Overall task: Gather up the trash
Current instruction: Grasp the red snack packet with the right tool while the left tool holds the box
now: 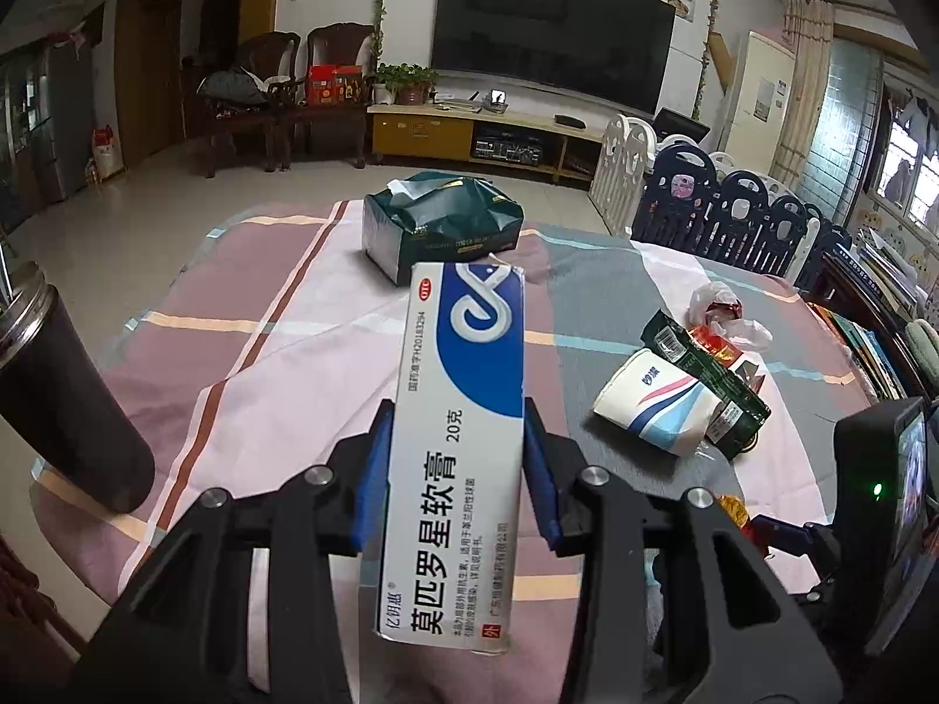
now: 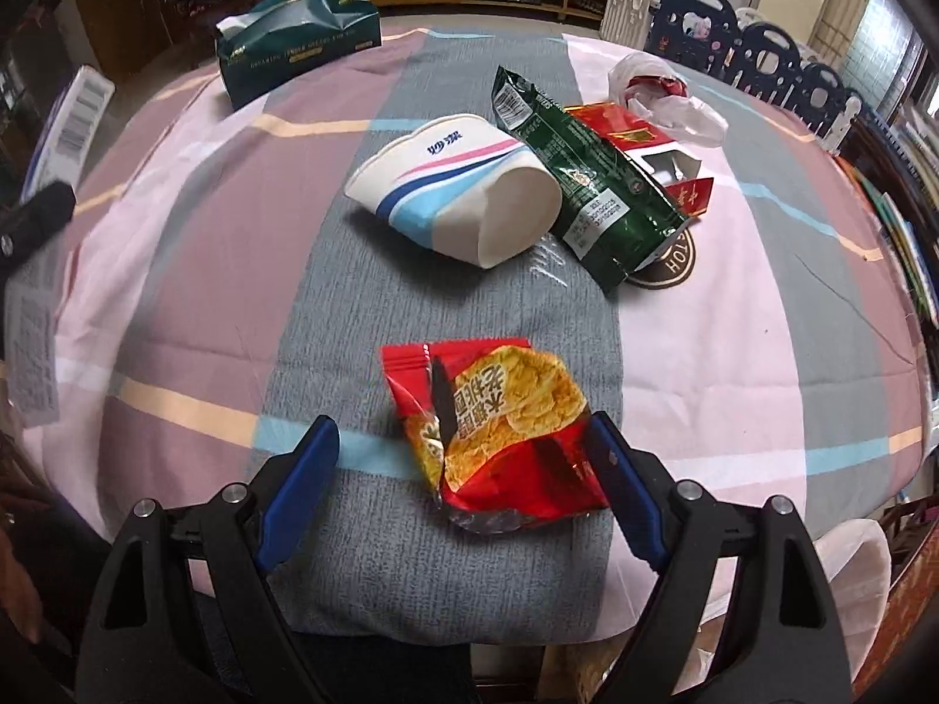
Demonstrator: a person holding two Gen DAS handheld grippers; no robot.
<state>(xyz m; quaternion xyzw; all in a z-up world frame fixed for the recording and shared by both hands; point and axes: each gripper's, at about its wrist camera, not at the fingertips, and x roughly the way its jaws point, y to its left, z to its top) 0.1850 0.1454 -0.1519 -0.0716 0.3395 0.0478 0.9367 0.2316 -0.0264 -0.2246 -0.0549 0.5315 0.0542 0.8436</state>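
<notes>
My left gripper (image 1: 455,428) is shut on a white and blue ointment box (image 1: 458,410) and holds it above the table. My right gripper (image 2: 463,440) is open, low over the table, with a crumpled red and yellow snack wrapper (image 2: 499,428) between its fingers, close to the right one. Beyond it lie a squashed paper cup (image 2: 458,193), a green snack bag (image 2: 581,176), a red cigarette pack (image 2: 651,152) and a crumpled clear plastic bag (image 2: 675,100). The cup (image 1: 651,405) and green bag (image 1: 704,375) also show in the left wrist view.
A dark green tissue pack (image 2: 293,35) lies at the table's far left; it also shows in the left wrist view (image 1: 440,223). A dark tumbler (image 1: 53,399) stands at the left edge. The round table has a striped cloth (image 2: 733,305). A child fence (image 1: 733,199) stands behind.
</notes>
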